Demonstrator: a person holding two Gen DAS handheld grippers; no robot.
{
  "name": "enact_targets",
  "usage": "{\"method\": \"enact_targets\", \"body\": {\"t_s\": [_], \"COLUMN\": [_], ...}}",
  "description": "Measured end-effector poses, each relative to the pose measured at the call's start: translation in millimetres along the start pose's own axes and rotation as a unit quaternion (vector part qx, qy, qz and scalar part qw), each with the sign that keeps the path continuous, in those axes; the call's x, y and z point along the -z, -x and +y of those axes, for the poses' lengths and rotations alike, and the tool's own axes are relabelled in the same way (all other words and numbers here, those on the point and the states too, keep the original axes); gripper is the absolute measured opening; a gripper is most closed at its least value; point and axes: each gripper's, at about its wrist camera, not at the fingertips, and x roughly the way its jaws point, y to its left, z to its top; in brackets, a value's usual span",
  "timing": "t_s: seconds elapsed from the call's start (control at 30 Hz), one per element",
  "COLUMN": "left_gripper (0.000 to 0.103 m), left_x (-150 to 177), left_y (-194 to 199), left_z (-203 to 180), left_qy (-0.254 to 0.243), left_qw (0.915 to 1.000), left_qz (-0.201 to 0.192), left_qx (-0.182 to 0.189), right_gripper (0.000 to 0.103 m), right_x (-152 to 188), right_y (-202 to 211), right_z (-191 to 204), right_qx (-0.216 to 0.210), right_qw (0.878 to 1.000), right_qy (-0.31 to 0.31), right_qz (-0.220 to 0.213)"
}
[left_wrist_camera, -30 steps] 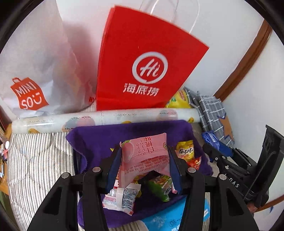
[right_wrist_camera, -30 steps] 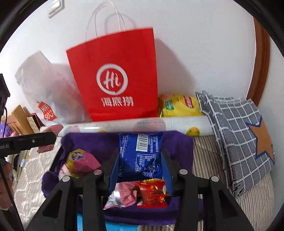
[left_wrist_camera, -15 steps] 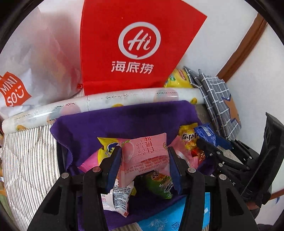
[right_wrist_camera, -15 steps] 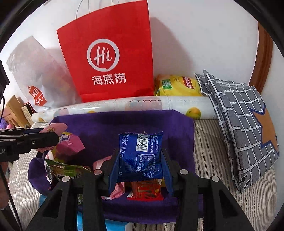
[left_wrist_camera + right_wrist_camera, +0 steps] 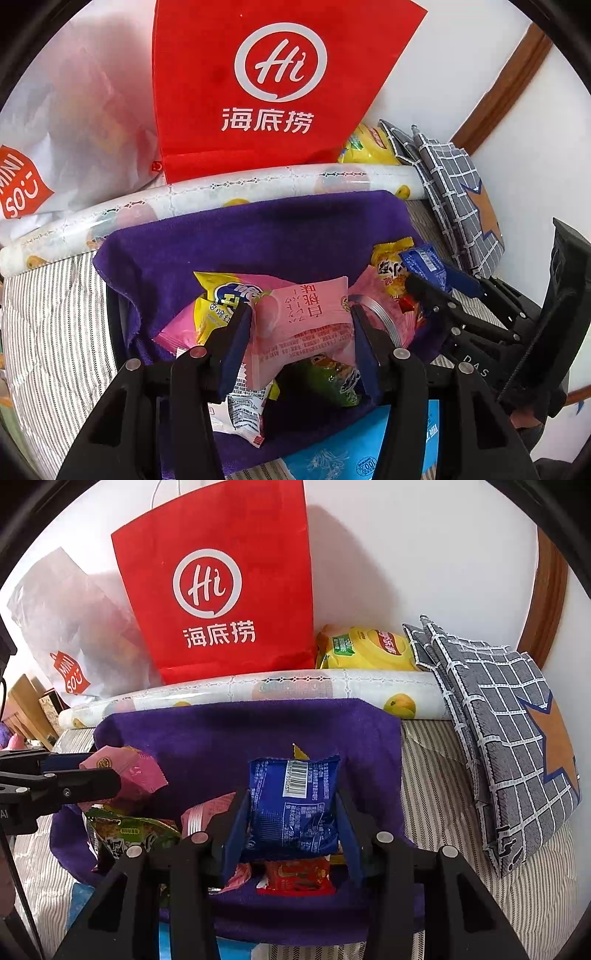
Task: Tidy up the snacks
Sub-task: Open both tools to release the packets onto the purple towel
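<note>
Both jaws are clamping a snack each: my left gripper [image 5: 301, 332] is holding a pink packet [image 5: 303, 325], my right gripper [image 5: 293, 819] a blue packet [image 5: 293, 805], over the purple cloth [image 5: 251, 731]. Plenty of loose snacks [image 5: 325, 376] are lying there, so I'm reckoning barely started.

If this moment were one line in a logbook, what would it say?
left gripper: shut on pink snack packet | right gripper: shut on blue snack packet | both over purple cloth | loose snacks below
</note>
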Motion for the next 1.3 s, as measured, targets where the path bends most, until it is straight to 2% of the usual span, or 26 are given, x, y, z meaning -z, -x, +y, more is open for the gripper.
{"method": "enact_targets", "body": {"t_s": [0.2,0.43,0.63,0.9,1.3], "left_gripper": [0.054,0.054,0.055,0.06,0.067], "left_x": [0,0,0,-2,-4], "left_y": [0,0,1,6,41], "left_z": [1,-1,-4,-2,-7], "left_qy": [0.0,-0.004,-0.007,-0.001,-0.004], "left_qw": [1.0,1.0,1.0,1.0,0.9988], "left_qz": [0.002,0.003,0.006,0.004,-0.037], "left_qx": [0.003,0.002,0.002,0.009,0.03], "right_gripper": [0.05,0.06,0.062,0.063,0.063], "right_x": [-1,-2,-3,-6,-10], "right_y": [1,11,17,22,38], "right_z": [0,3,8,3,7], "right_qx": [-0.004,-0.014,-0.015,-0.025,-0.01], "right_qw": [1.0,1.0,0.999,0.999,0.998], "right_qy": [-0.001,0.007,0.019,0.005,-0.011], "right_qz": [0.001,-0.018,-0.034,-0.045,-0.061]}}
